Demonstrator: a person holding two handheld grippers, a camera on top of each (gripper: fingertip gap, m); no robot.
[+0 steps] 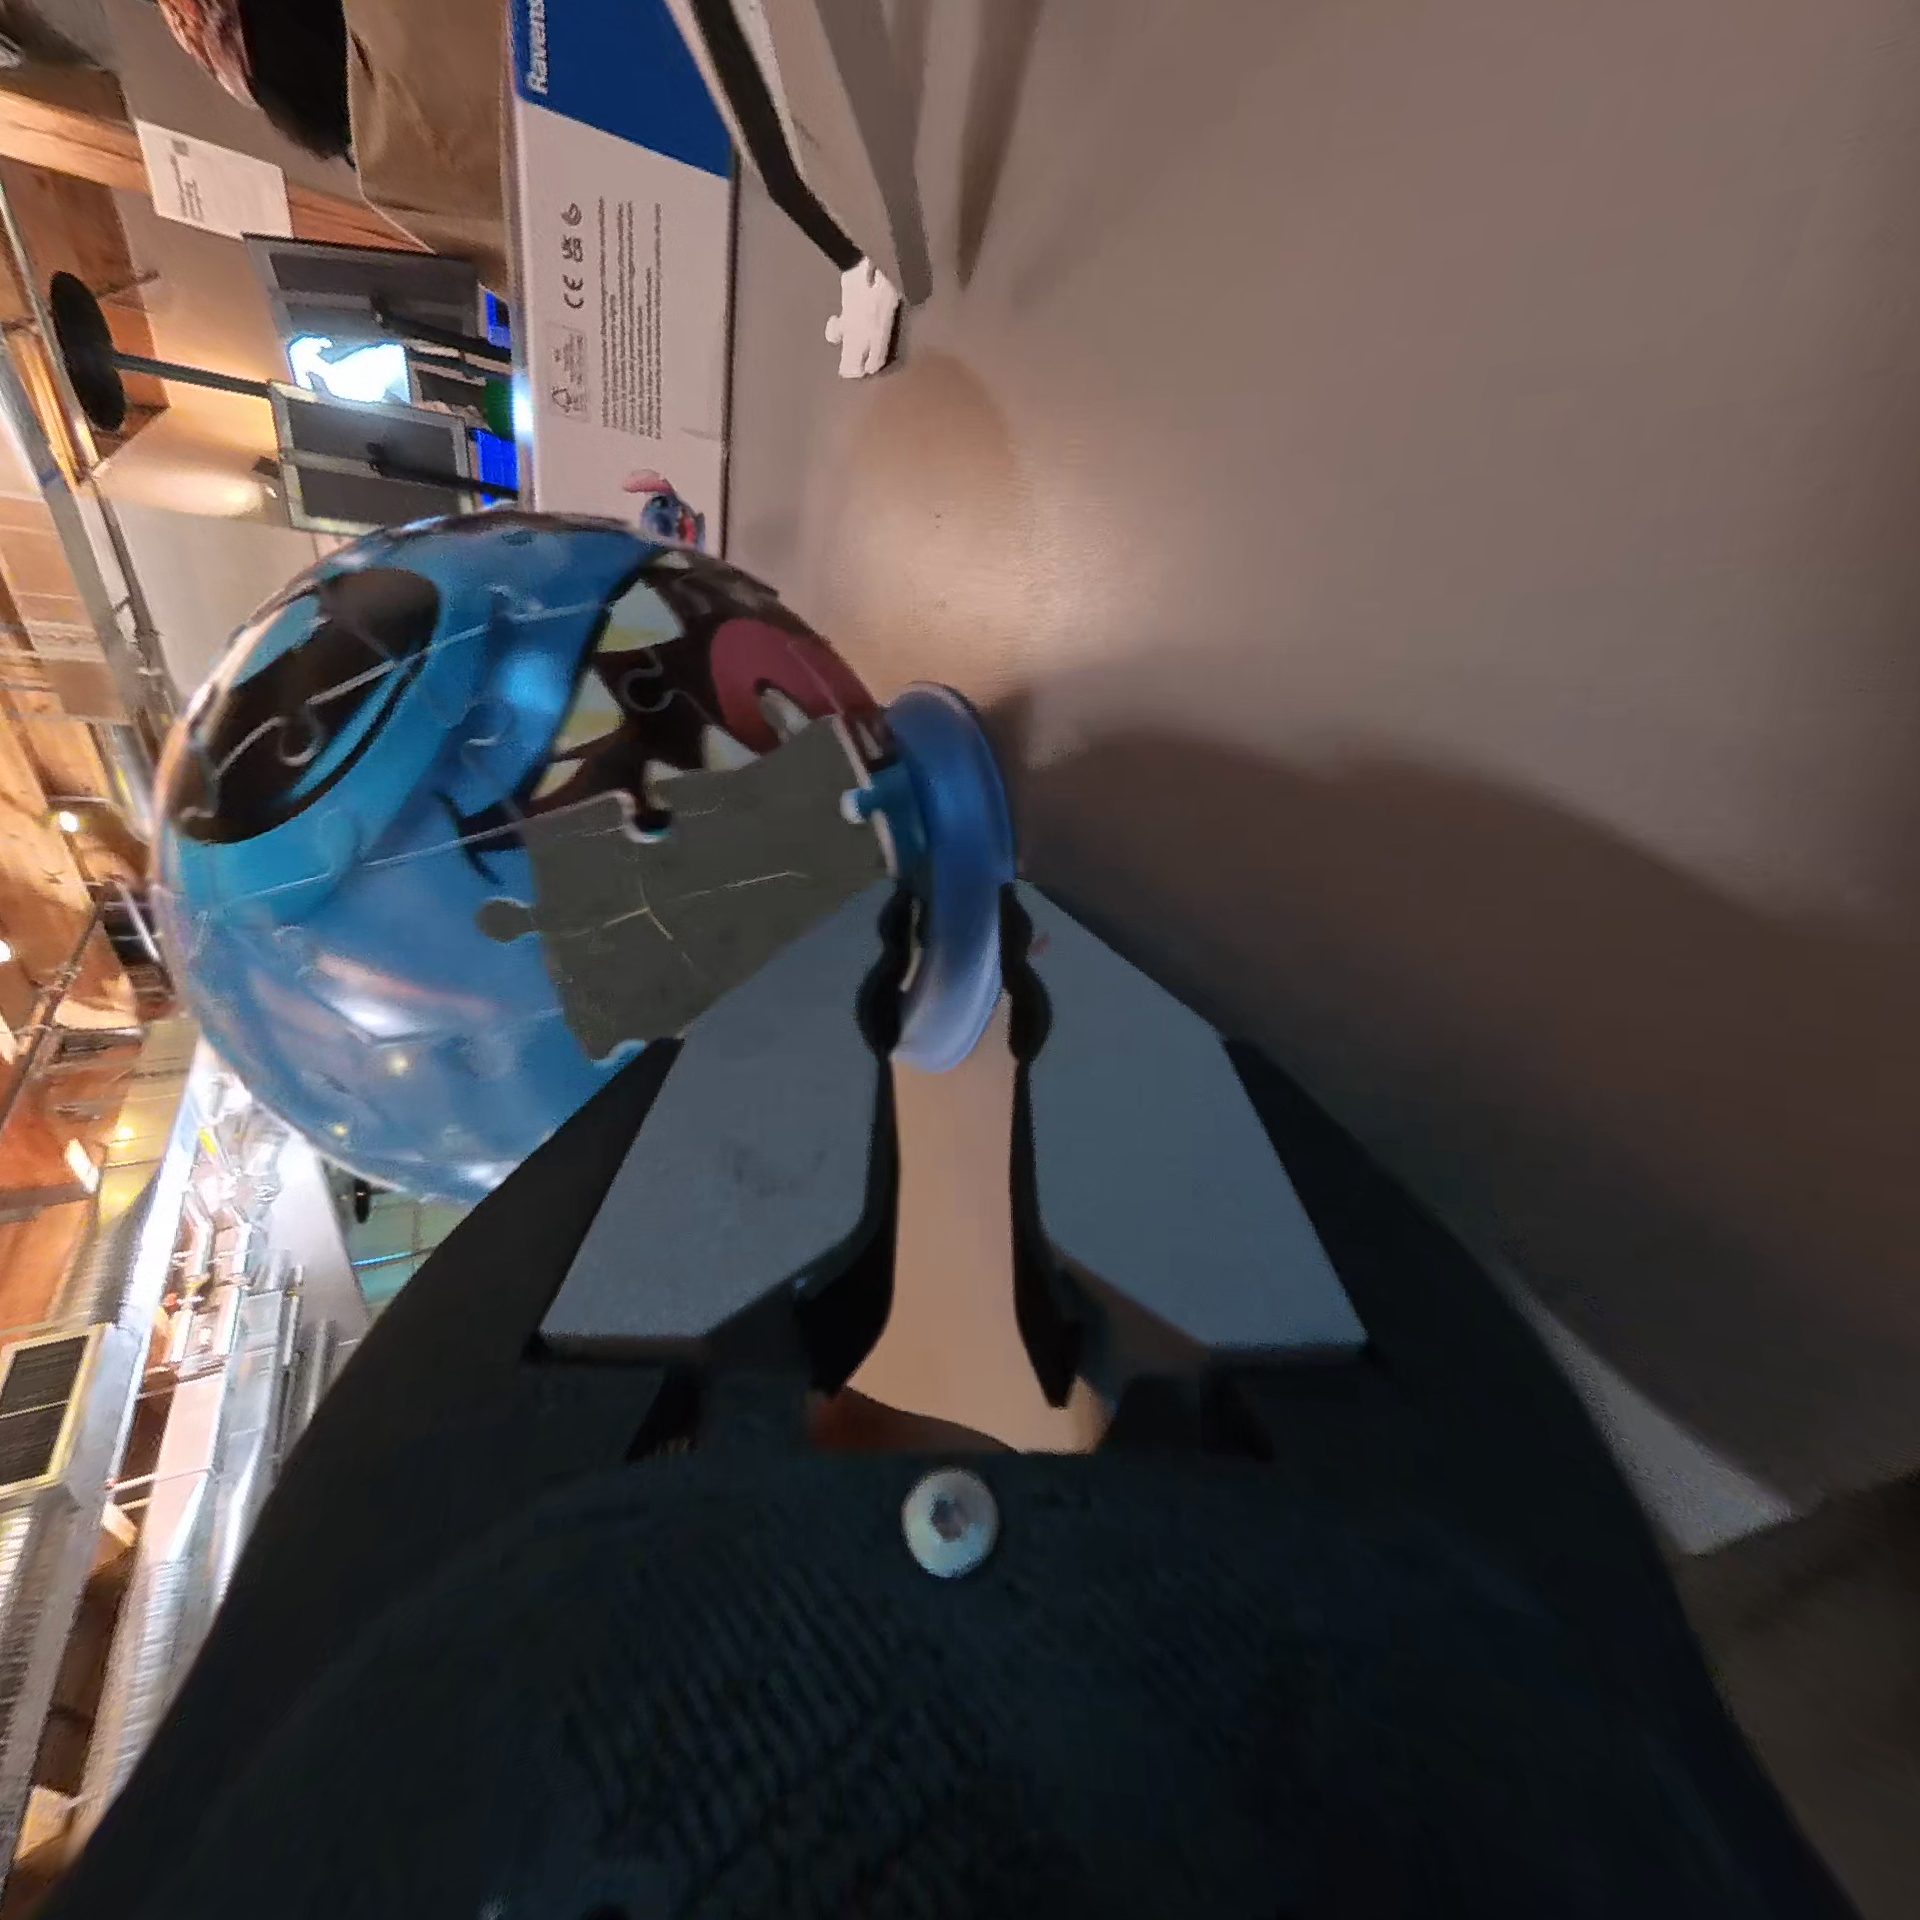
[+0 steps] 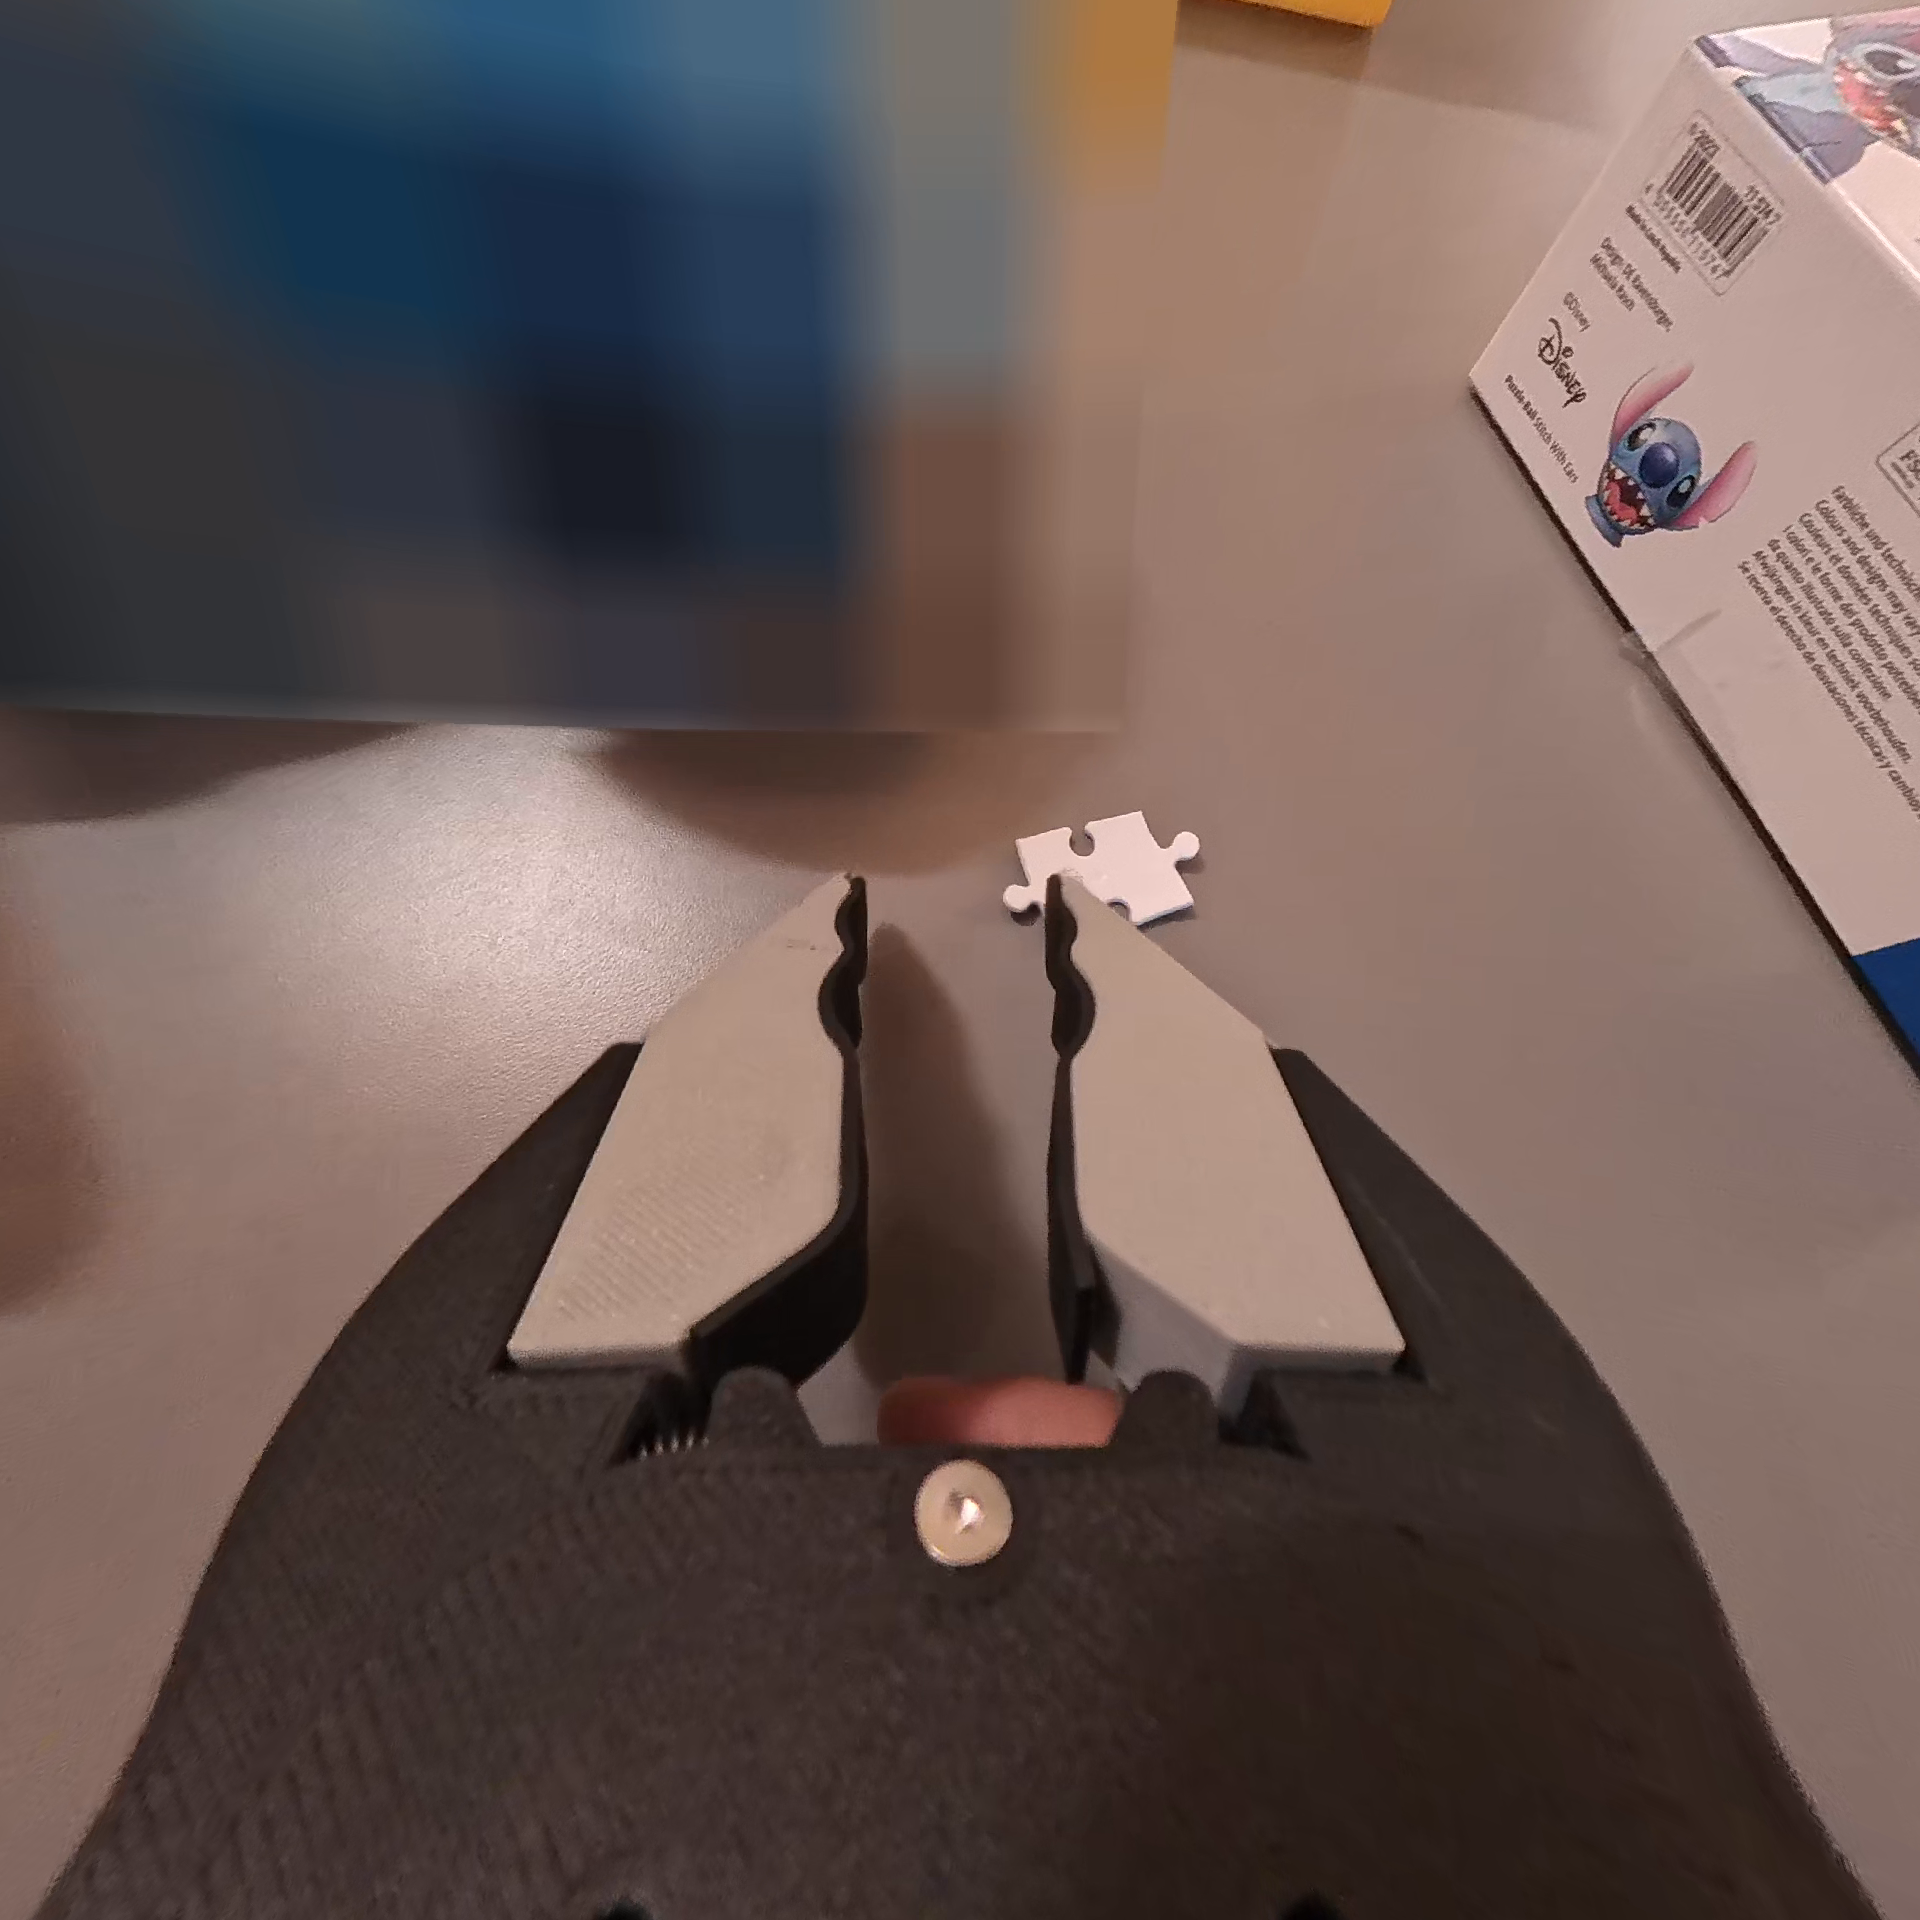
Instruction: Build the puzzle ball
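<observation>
The left gripper (image 1: 951,914) clamps the sideways puzzle ball's (image 1: 436,831) stand ring (image 1: 961,831); right gripper (image 2: 954,883) released.

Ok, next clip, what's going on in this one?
A person is building a puzzle ball with two handheld grippers. The left gripper is shut on the blue ring stand at the base of the mostly built blue puzzle ball, which has a gap where pieces are missing. The right gripper is open, just short of a loose white puzzle piece on the grey table, near the puzzle box.

Black ribbed gripper (image 2: 956,883) bodies, grey fingers (image 2: 727,1122), silver screw (image 2: 962,1538).
</observation>
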